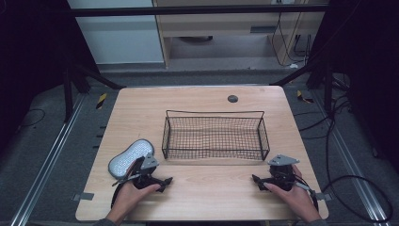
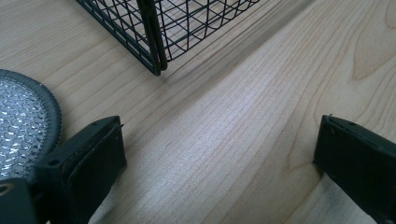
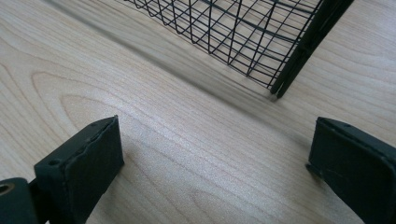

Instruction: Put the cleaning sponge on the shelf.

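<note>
A black wire basket point(image 1: 214, 136) stands empty in the middle of the wooden table point(image 1: 197, 101). Left of it lies a flat oval pad point(image 1: 130, 157) with a silvery mesh face and a dark rim. My left gripper point(image 1: 164, 183) rests on the table just in front of the pad, pointing right, and it is open with bare wood between its jaws. In the left gripper view point(image 2: 219, 140) the pad point(image 2: 21, 126) sits beside the left jaw and the basket corner point(image 2: 156, 65) lies ahead. My right gripper point(image 1: 257, 182) rests at the front right, open point(image 3: 215, 140), facing the basket's other corner point(image 3: 280, 86).
A small dark round cap point(image 1: 232, 98) sits in the tabletop behind the basket. A strip of bare wood runs between the two grippers along the front edge. Cables lie on the floor to the right of the table.
</note>
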Available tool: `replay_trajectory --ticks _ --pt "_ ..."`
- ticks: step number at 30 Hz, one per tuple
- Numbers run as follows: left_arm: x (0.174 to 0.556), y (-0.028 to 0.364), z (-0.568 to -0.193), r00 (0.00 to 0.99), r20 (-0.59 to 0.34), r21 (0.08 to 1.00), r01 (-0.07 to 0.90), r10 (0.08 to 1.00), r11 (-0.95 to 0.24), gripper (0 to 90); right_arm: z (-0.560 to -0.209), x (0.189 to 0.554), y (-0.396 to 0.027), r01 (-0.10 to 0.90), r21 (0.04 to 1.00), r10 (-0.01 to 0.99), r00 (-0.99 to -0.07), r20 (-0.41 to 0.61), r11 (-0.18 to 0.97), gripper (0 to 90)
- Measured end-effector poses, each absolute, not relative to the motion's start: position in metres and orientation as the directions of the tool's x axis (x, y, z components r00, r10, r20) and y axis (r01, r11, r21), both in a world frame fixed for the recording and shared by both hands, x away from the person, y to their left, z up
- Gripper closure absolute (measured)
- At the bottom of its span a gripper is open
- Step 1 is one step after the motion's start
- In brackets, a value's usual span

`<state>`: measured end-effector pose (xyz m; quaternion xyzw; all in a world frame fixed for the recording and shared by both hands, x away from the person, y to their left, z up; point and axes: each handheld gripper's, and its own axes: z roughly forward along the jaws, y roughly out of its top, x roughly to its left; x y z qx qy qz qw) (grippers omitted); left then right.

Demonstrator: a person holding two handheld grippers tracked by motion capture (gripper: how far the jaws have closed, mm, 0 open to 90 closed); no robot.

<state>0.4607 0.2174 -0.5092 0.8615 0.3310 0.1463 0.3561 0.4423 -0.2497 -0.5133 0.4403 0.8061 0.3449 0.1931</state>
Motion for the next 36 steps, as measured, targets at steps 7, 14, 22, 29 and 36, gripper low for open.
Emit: replay_trajectory --ticks 7,14,22,29,36 --pt "0.460 0.223 -0.508 0.737 0.017 0.706 0.470 0.676 -0.530 2.0 -0.513 0.442 -0.249 0.578 0.726 0.844 -0.537 -0.007 0.374 2.9" --pt "0.456 0.227 -0.486 0.709 0.076 0.704 0.460 0.701 -0.541 4.8 -0.513 0.442 -0.249 0.580 0.725 0.846 -0.534 -0.007 0.372 2.2" --pt "0.479 0.249 -0.468 0.679 0.075 0.626 0.538 0.730 -0.564 4.0 -0.513 0.442 -0.248 0.581 0.725 0.848 -0.529 -0.009 0.370 2.1" --pt "0.493 0.267 -0.460 0.663 0.089 0.577 0.574 0.743 -0.581 3.5 -0.514 0.442 -0.248 0.581 0.725 0.849 -0.528 -0.011 0.370 2.1" --pt "0.506 0.276 -0.453 0.665 0.107 0.510 0.602 0.739 -0.615 5.2 -0.513 0.442 -0.248 0.583 0.725 0.851 -0.525 -0.009 0.368 2.1"
